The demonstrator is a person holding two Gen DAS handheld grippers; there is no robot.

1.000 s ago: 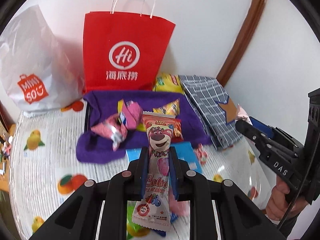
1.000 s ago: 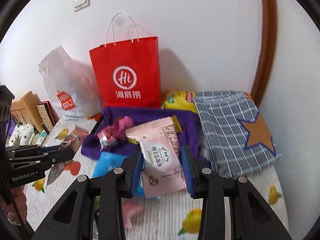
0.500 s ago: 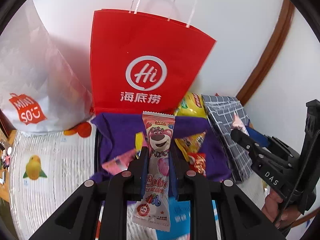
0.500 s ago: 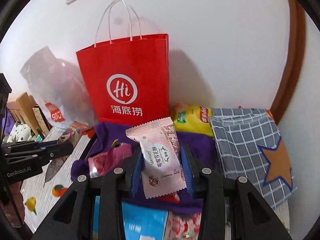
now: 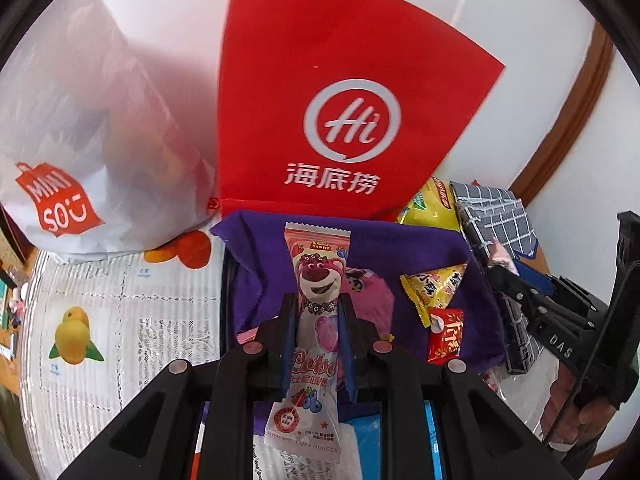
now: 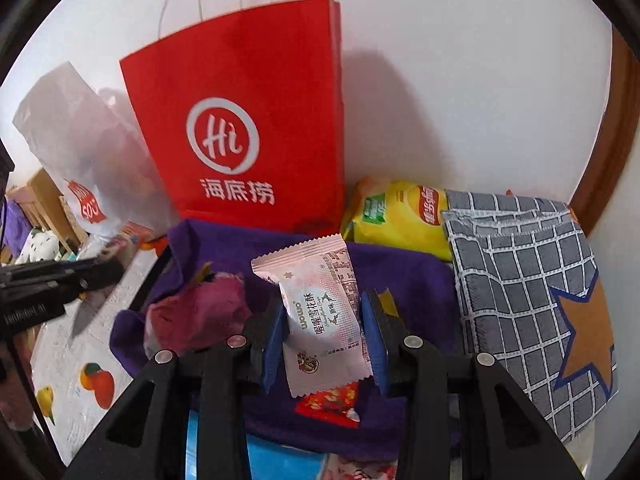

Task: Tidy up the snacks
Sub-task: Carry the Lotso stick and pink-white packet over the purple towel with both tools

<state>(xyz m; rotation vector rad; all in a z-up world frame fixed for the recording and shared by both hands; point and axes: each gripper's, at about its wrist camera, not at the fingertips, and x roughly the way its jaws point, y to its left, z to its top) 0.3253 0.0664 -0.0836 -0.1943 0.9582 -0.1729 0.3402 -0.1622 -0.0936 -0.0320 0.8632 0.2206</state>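
Note:
My left gripper is shut on a long pink bear-print snack bar, held upright over the purple cloth-lined tray. My right gripper is shut on a pale pink snowflake-pastry packet, held above the same purple tray. Loose snacks lie in the tray: a yellow triangular packet, a small red candy, a dark pink wrapper and a red packet. Each gripper shows in the other's view, the right gripper at the right edge, the left gripper at the left.
A red paper bag stands against the wall behind the tray, a white plastic shopping bag to its left. A yellow chips bag and a grey checked pouch with a star lie to the right. Fruit-print tablecloth spreads left.
Both grippers have moved forward and lower toward the purple tray and red bag, each keeping its snack. The bags now loom larger; the tray sits right under the fingertips.

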